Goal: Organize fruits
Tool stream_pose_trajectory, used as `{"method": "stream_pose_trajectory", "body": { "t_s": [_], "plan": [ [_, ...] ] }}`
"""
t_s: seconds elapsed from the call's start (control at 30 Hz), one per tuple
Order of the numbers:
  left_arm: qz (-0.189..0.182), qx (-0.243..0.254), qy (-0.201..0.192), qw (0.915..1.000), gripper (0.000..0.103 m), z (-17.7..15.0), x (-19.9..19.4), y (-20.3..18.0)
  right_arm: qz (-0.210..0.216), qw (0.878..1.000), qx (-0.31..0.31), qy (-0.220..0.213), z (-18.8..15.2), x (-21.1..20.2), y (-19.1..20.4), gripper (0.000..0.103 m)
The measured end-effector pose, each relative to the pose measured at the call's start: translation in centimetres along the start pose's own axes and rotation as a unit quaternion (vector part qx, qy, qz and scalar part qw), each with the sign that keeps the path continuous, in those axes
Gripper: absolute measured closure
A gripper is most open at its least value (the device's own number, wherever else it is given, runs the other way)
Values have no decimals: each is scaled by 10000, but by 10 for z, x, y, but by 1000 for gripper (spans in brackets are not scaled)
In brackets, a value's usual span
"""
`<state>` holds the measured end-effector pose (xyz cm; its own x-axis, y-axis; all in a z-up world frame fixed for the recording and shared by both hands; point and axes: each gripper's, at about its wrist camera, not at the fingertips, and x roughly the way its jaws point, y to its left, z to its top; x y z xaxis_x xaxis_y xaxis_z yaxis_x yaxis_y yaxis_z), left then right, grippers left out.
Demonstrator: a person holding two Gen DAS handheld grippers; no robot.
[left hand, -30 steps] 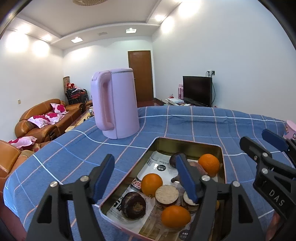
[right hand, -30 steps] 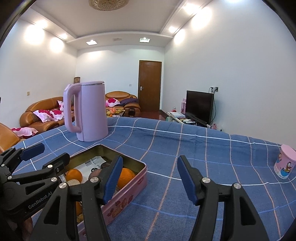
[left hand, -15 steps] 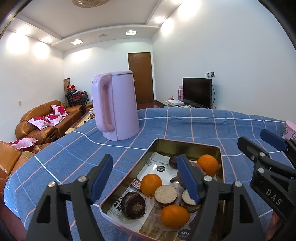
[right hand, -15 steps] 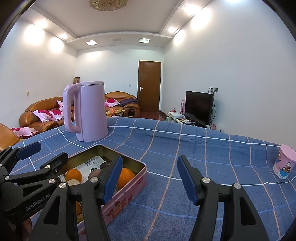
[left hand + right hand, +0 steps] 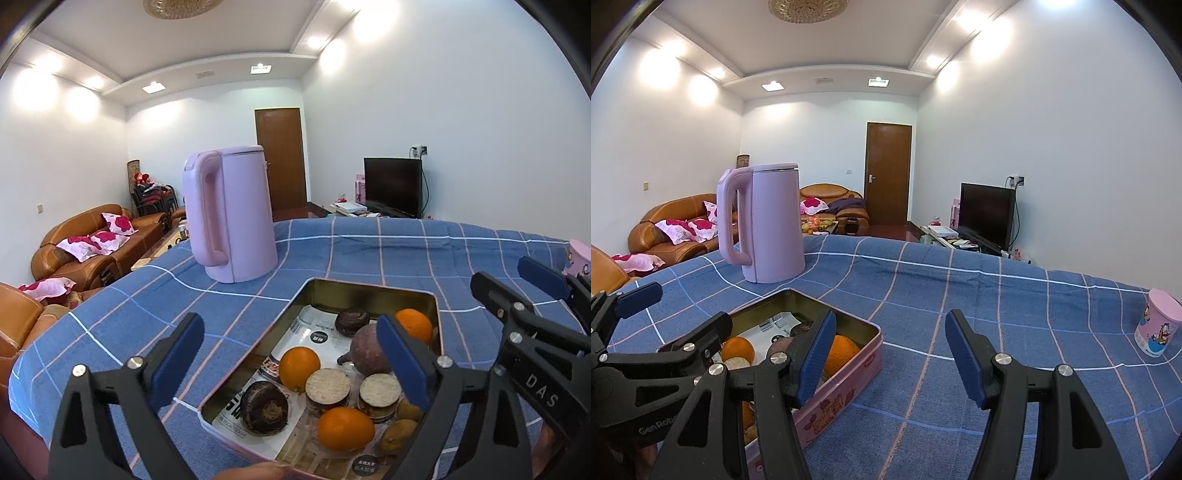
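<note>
Fruits are lying together in the tin [image 5: 373, 291], an open pink-sided box sitting on the tabletop [image 5: 406, 251]: three oranges [image 5: 299, 367], a dark purple fruit [image 5: 367, 349], two wrinkled dark ones [image 5: 264, 406], two cut rounds with pale faces [image 5: 328, 386] and a couple of small brownish pieces at the near right corner, which may be fruit too, though the view there is partly blocked. All are resting on printed paper lining the tin.

Over the last second little is changing: the left claw [image 5: 291, 362] is hanging just above the tin's near half, having lifted and drawn back only slightly, so the fruit is showing a touch lower in its view. Its jaws are standing wide apart with nothing between them. The right claw [image 5: 890, 354] is holding almost the same place, just right of the tin over bare cloth, jaws likewise spread and empty. No fruit is moving. So the scene is fitting either a pause before picking from the tin or a last look after the fruit has been gathered into it.

The tabletop is wearing a blue checked cloth, lying mostly flat. A tall lilac kettle [image 5: 231, 214] is standing beyond the tin, and a pink cartoon cup [image 5: 1158, 326] is sitting well apart at the right. Behind are brown sofas [image 5: 96, 240] with red-flowered cushions, a dark TV [image 5: 988, 214] and a wooden door [image 5: 888, 173].
</note>
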<state>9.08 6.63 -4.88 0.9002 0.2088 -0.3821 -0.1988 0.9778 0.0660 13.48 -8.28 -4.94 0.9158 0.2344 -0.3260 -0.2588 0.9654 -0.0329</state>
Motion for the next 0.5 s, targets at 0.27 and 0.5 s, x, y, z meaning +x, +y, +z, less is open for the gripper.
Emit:
{"method": "stream_pose_trajectory", "body": {
  "t_s": [0.27, 0.5],
  "plan": [
    [16, -2, 18, 10000, 3, 0, 1, -1, -6, 10000, 6, -4, 0, -1, -1, 39],
    [106, -40, 63, 9999, 0, 0, 4, 0, -13, 10000, 26, -4, 0, 0, -2, 39]
  ]
}}
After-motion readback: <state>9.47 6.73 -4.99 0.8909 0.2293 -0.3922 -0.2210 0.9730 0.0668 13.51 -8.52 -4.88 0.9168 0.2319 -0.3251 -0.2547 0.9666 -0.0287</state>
